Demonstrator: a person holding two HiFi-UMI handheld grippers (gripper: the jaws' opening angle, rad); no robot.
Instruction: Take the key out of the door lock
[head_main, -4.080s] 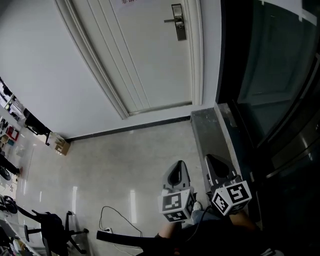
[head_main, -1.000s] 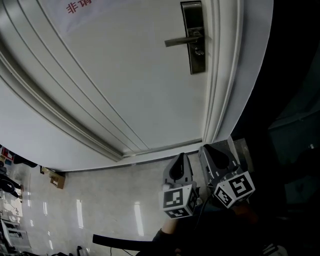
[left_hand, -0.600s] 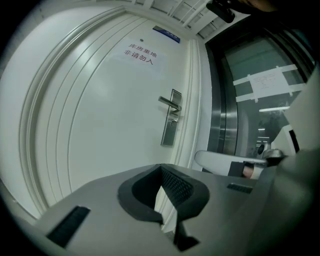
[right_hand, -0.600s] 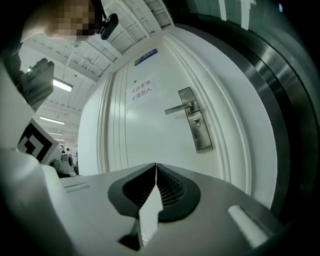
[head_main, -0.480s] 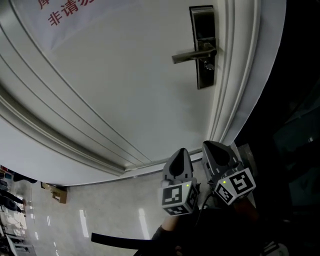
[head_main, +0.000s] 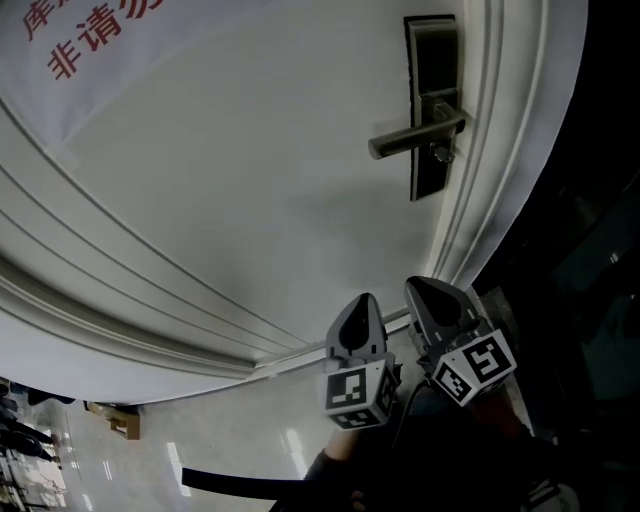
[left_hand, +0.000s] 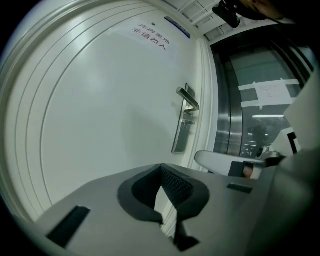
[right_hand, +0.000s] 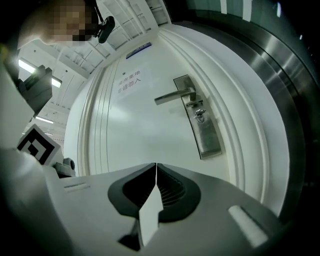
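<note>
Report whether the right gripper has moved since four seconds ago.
Yes. The right gripper has come forward toward the door: then over open floor, its tips now reach the door's foot.

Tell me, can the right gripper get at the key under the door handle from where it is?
Probably, but not yet. Nothing stands between the right gripper and the key, yet the gripper hangs well short of the lock with jaws together; it must rise and open.

Left gripper (jaws together, empty) points toward the door lock.
</note>
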